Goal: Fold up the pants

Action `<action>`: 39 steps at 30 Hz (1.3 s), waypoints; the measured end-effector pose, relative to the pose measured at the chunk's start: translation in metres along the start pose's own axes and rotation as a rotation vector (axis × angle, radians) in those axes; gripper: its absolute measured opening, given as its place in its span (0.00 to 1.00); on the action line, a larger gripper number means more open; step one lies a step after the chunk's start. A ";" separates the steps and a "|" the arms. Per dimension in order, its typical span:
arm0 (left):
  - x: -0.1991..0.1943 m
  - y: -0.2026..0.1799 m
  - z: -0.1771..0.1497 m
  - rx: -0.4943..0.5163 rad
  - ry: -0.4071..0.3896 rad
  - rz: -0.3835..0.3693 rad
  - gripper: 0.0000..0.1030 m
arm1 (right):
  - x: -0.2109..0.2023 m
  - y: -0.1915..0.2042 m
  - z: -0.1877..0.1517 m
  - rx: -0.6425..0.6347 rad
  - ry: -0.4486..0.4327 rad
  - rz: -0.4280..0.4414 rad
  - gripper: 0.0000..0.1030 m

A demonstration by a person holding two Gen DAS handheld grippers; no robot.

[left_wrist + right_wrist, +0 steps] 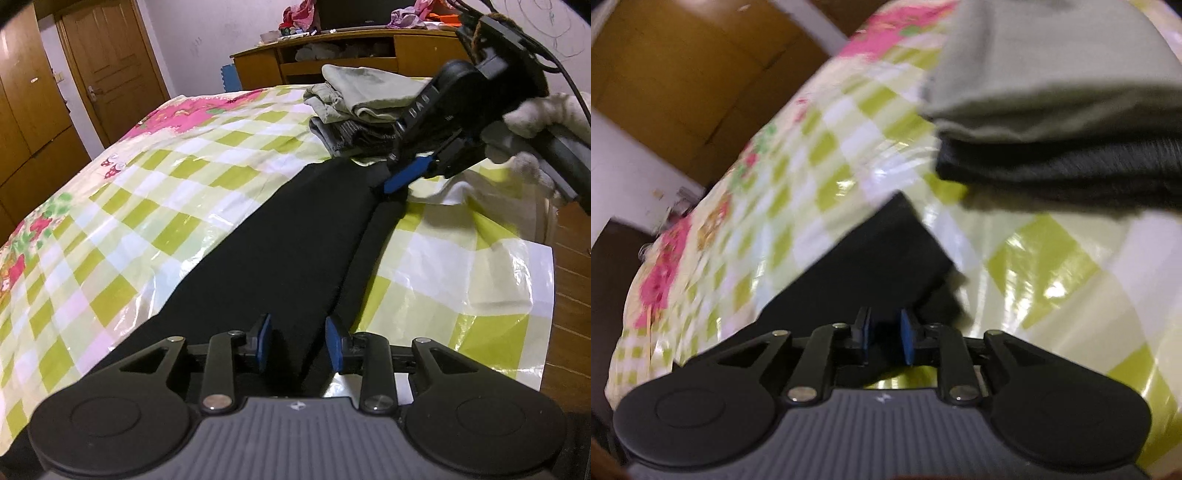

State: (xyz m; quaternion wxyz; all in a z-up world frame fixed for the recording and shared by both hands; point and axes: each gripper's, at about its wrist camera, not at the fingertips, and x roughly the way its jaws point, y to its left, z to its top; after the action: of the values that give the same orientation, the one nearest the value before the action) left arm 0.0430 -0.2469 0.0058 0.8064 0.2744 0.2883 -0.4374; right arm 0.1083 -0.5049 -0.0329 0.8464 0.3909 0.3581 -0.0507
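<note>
The black pants (pixel 280 236) lie flat on the bed (pixel 155 177), folded lengthwise into one long strip on its glossy green-and-white checked cover. All positions below are given relative to the pants.

Left tongs (pixel 298 341): positioned over the near end of the pants. The jaws stand partly apart, with the blue pads (pixel 334 343) on either side of the cloth surface. The fabric below them lies flat and is not pinched; nothing is held.

Right tongs (pixel 885 341): positioned at the far end of the pants, low over the cloth near its right edge. In the right wrist view the jaws show a narrow gap between the pads, with black cloth visible beyond them but not pressed between them. That view is blurred, so fine contact cannot be confirmed. In the left wrist view, the same tongs (pixel 397 181) come in from the right, carried by a hand in a pale fuzzy glove (pixel 532 114).

Just beyond the far end of the pants sits a stack of folded clothes (pixel 354 114), a pale grey-green garment on top of darker ones. The far corner of the pants ends just short of this stack.

Farther off beyond the pants stands a wooden dresser (pixel 332 55) with loose items on top. To the left of the pants, past the bed, is a wooden door (pixel 110 66).
</note>
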 end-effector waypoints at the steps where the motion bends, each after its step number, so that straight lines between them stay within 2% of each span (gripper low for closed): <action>1: 0.000 0.000 -0.001 0.001 0.001 -0.001 0.44 | 0.001 -0.005 0.000 0.043 -0.006 0.021 0.21; 3: 0.001 0.001 -0.001 -0.004 0.001 -0.002 0.44 | 0.005 -0.012 0.001 0.109 -0.023 0.076 0.26; 5: 0.000 0.002 0.000 -0.008 -0.004 -0.001 0.44 | 0.010 -0.014 0.002 0.128 -0.028 0.078 0.31; 8: -0.002 0.002 -0.001 -0.009 -0.009 0.003 0.44 | 0.016 -0.016 0.000 0.138 -0.042 0.086 0.31; 9: -0.003 0.003 -0.001 -0.009 -0.013 0.007 0.45 | 0.015 -0.016 0.000 0.134 -0.047 0.091 0.25; 10: -0.004 0.003 0.000 -0.010 -0.016 0.008 0.45 | 0.013 -0.013 0.001 0.118 -0.055 0.096 0.11; 11: -0.006 0.004 0.001 -0.011 -0.019 0.010 0.45 | 0.009 -0.009 0.002 0.103 -0.075 0.106 0.07; 15: -0.024 0.008 0.010 -0.011 -0.057 0.026 0.45 | -0.012 0.004 0.010 0.080 -0.121 0.202 0.05; 19: -0.040 0.007 0.014 -0.008 -0.087 0.020 0.51 | -0.043 0.024 0.012 0.037 -0.156 0.288 0.03; 21: -0.034 0.004 0.009 -0.002 -0.066 0.013 0.51 | -0.053 0.028 0.007 0.026 -0.157 0.292 0.03; 24: -0.020 0.000 -0.002 -0.010 -0.017 -0.006 0.51 | -0.047 0.007 -0.006 0.072 -0.121 0.224 0.03; 28: -0.017 -0.003 -0.012 0.001 0.018 -0.013 0.51 | -0.021 -0.018 -0.018 0.147 -0.072 0.135 0.09; 32: -0.019 0.002 -0.018 -0.018 0.024 0.004 0.51 | -0.018 -0.024 -0.016 0.209 -0.103 0.193 0.12; 34: -0.019 0.004 -0.021 -0.035 0.028 0.021 0.51 | -0.015 -0.027 -0.013 0.227 -0.109 0.214 0.23; 39: -0.022 0.001 -0.018 -0.028 -0.015 0.041 0.52 | 0.004 -0.016 -0.009 0.225 -0.072 0.243 0.25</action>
State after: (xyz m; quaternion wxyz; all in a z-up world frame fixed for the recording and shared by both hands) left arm 0.0297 -0.2218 0.0090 0.8210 0.2656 0.2829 -0.4188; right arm 0.1003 -0.5095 -0.0494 0.8094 0.5216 0.2698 -0.0015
